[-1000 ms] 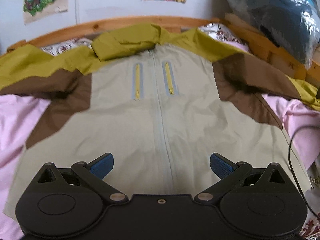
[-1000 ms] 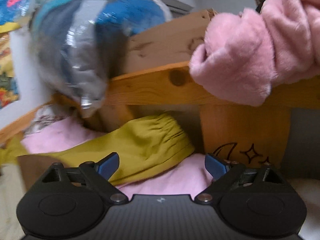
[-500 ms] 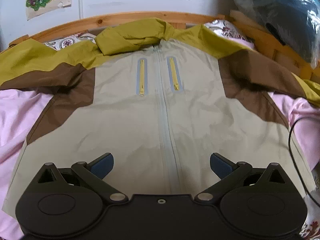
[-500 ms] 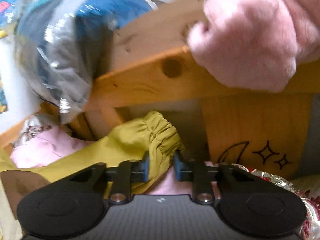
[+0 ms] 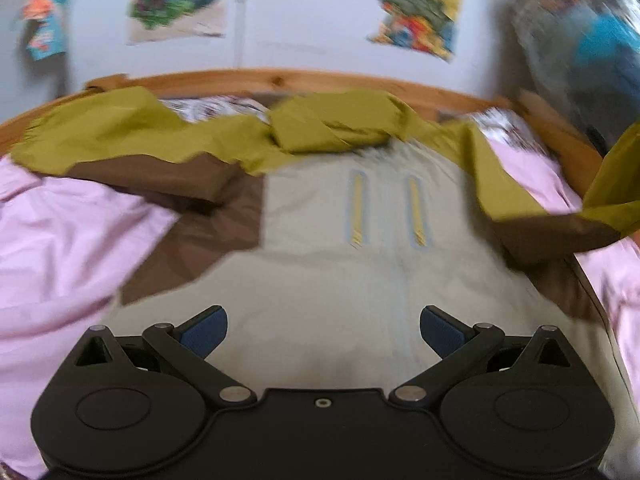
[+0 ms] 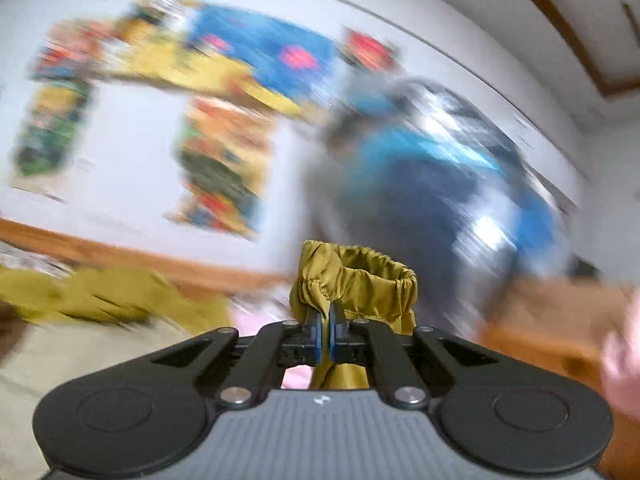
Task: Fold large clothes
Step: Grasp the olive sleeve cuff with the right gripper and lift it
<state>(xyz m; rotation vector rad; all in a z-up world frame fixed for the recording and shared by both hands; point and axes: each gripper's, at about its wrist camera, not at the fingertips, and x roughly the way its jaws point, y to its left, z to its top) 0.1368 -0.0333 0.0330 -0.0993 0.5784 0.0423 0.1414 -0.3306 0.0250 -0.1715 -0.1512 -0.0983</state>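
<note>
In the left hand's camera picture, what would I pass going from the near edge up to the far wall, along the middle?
Left gripper → beige jacket front → two yellow chest zips → bunched olive hood → wooden bed rail → posters on the white wall.

Left wrist camera sat behind its own gripper (image 5: 323, 330), angled down over the jacket (image 5: 360, 272) spread on the bed (image 5: 60, 240), facing the headboard rail (image 5: 280, 78) and the postered wall (image 5: 304, 12). Right wrist camera looked out past its gripper (image 6: 325, 330), tipped slightly upward, close on an olive cuff (image 6: 356, 280); background smeared. Both views took in the wall posters, the wooden rail and a blue plastic-wrapped bundle (image 6: 440, 168).
</note>
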